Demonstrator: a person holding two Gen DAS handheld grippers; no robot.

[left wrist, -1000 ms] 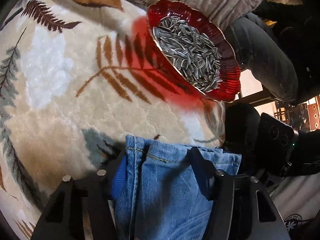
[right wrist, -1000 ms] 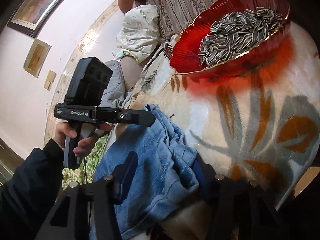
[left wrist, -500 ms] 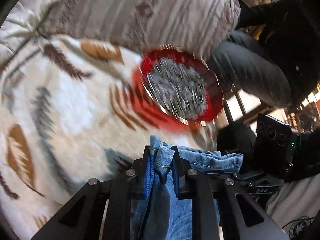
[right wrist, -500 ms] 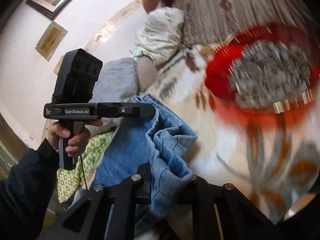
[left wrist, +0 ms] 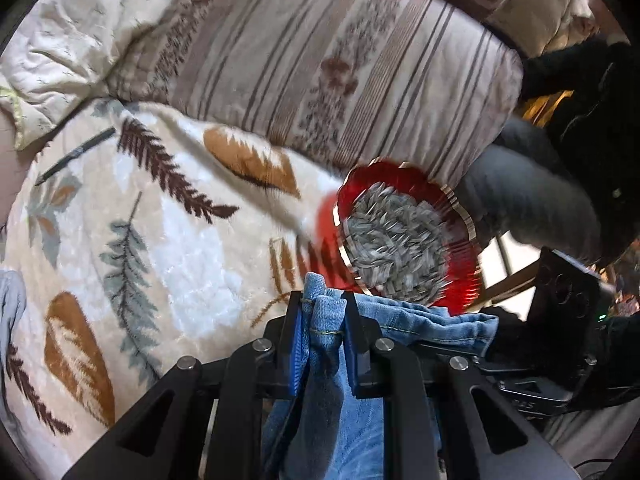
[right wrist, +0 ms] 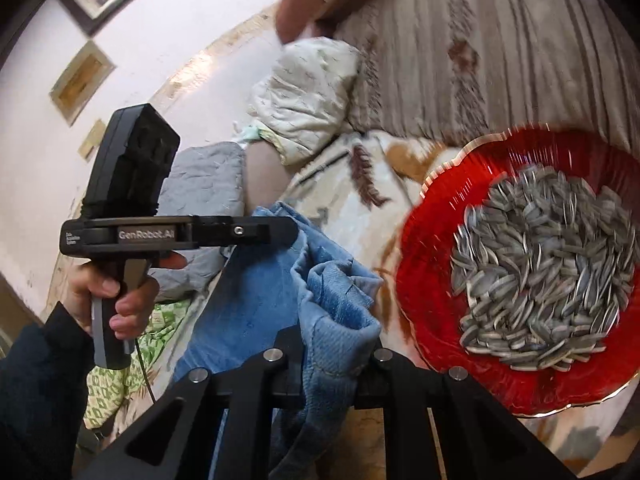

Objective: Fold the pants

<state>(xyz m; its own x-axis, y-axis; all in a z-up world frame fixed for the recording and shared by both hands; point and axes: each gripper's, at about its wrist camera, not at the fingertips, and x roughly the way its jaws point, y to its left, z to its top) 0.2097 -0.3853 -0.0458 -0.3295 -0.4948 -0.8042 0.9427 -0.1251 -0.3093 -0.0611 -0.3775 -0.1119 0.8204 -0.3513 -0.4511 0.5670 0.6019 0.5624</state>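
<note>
Denim jeans (left wrist: 336,408) pinched in left gripper (left wrist: 322,312) and right gripper (right wrist: 328,344), both clamped; lift evenly, clear of red seed dish (right wrist: 432,280).

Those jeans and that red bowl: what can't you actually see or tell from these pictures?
- Jeans: left wrist view, the lower part runs off the bottom edge behind the left gripper.
- Jeans, right wrist view: how much is folded is hidden; cloth bunches in the right gripper.
- Red bowl of seeds: right wrist view, cut off by the edge and blurred.
- Pen-like thing on the blanket: left wrist view, too small to identify.
</note>
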